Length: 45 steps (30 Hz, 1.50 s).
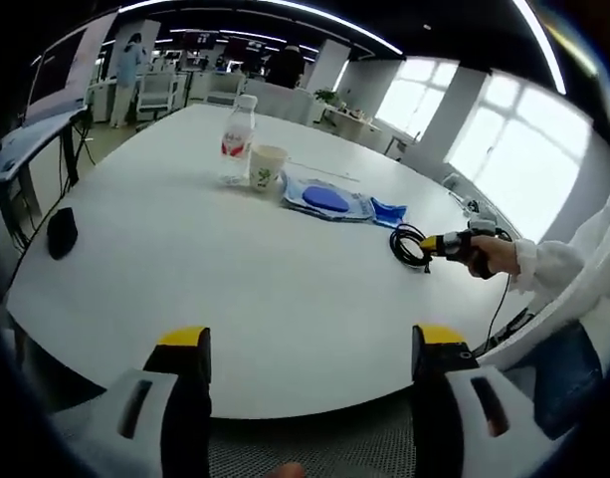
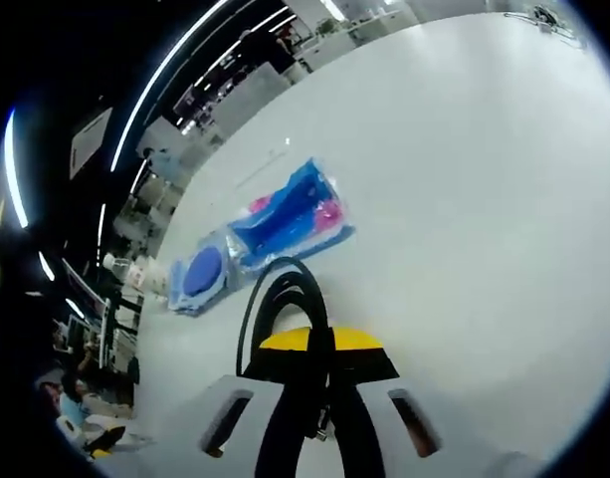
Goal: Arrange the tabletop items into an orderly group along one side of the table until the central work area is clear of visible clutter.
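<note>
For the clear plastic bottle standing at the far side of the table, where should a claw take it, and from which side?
Probably the bottle is best taken around its red-labelled middle, with the jaws level. It stands upright, so a sideways squeeze suits its round body. Come from its left or from the near side, since the paper cup stands close on its right. The open left claw is free; the right claw holds a black cable.

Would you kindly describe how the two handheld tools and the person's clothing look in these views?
The left tool has two pale grey plastic jaws with dark slots and yellow tip caps. The right tool is built alike, with grey slotted jaws and a yellow tip. The person wears a white long sleeve and blue trousers.
</note>
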{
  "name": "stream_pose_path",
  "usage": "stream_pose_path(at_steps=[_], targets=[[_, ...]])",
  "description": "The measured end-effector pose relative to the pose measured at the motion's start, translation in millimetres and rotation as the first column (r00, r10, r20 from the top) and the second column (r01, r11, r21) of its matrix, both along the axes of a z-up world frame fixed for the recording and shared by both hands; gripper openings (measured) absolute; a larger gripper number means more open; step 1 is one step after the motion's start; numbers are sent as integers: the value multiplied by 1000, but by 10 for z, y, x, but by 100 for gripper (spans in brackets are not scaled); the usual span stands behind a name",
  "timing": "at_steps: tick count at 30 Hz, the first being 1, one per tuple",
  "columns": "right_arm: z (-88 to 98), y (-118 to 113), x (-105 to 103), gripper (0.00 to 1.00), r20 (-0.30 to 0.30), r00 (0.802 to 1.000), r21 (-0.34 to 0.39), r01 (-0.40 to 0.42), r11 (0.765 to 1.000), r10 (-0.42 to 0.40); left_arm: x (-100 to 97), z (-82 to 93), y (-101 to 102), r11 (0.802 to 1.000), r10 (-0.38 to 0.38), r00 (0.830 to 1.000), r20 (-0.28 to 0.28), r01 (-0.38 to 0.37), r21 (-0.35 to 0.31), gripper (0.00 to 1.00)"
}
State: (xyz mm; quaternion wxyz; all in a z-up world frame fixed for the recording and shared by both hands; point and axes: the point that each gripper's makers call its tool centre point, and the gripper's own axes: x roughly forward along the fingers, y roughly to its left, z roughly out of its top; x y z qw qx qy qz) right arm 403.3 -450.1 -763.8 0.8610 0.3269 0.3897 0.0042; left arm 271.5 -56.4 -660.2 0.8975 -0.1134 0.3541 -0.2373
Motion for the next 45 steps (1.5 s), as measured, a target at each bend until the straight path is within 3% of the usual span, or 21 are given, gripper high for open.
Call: stream_pose_path(at_steps=[5,17,23,28,30,31,32,34,36,37,38,41,43,45], targets=[[-91,-8,-32,2,-17,1000,-12,8,1000,-9,29,25,-38,1000,-3,1000,12,3,4,85],[-91,-8,-31,3,-12,1000,-28,3,1000,-3,35,30,-70,1000,-7,1000,9,7,2,84],[-55,14,-72,5,-14,999,-94,-50,994,49,67,67,-79,1000,-5,1000,13,5,5,84],[77,60,-81,13,41,997,-101,-61,993,66,110,74,-123,1000,-20,1000,11,20,9,84],[189,8,-65,24,96,993,-167,-51,985,68,126,83,-140,999,-33,999,8,33,12,84],[211,-51,-17,33,128,989,-200,-48,979,74,132,86,-142,999,-36,999,9,35,14,84],[255,-99,47,50,173,982,-227,-41,973,82,160,91,-135,999,-38,999,14,38,20,84],[387,10,8,65,198,976,-176,-60,983,95,207,92,-118,999,-32,999,7,32,18,85],[515,74,-10,67,237,965,-157,-80,984,116,238,101,-116,999,-30,1000,-5,30,11,86],[551,79,-29,71,239,963,-163,-86,983,124,258,111,-118,999,-31,1000,-5,31,10,86],[648,130,-33,77,276,948,-168,-115,979,159,300,122,-112,999,-30,1000,-2,30,16,87],[951,278,-67,84,385,914,-46,-121,992,130,416,138,-45,999,-3,1000,4,3,41,94],[1014,342,-148,92,382,915,-11,-138,990,132,477,174,-34,999,0,1000,12,0,32,93],[1019,358,-231,92,363,917,-47,-159,986,165,555,184,-21,999,-12,1000,20,11,38,94]])
